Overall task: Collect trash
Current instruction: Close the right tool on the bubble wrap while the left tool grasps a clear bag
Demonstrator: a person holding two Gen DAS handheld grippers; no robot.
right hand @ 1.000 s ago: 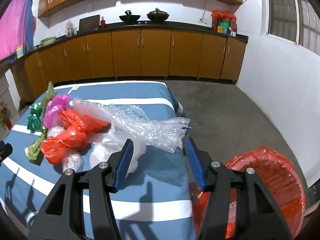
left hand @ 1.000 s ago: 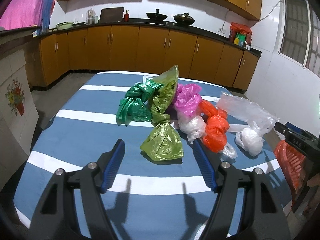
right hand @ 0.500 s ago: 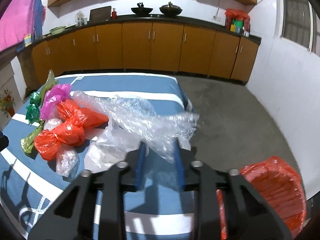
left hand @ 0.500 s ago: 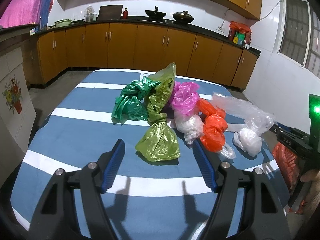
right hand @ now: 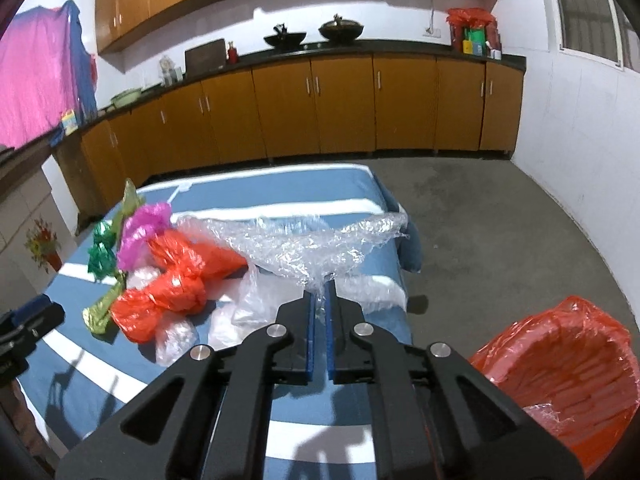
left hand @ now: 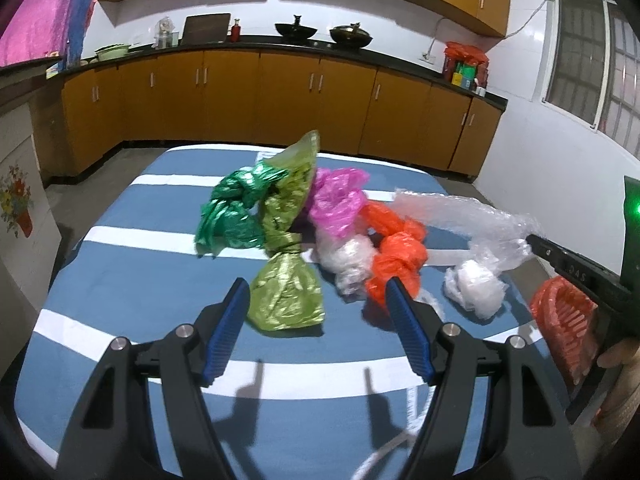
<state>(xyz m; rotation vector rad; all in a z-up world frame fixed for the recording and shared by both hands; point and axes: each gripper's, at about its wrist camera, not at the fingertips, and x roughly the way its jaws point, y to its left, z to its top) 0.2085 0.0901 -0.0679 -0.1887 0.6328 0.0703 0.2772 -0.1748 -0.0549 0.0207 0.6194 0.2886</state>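
Over on the striped blue surface (left hand: 132, 280), the right claw (right hand: 319, 300) is pinched tight on the clear bubble wrap (right hand: 296, 248), with the red-lined bin (right hand: 560, 376) down on the floor just right of it. Left claw (left hand: 316, 300) hangs wide apart right in front of the olive bag (left hand: 286, 292). Behind that sit the green bag (left hand: 232, 216), pink bag (left hand: 336, 204), orange bags (left hand: 396, 256) and some clear white ones (left hand: 474, 288), all bunched together.

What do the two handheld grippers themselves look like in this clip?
The left gripper and right gripper match: black plastic linkage bodies with cut-out slots, silver round pivot bolts and blue ribbed finger pads. No cables or sleeves show.
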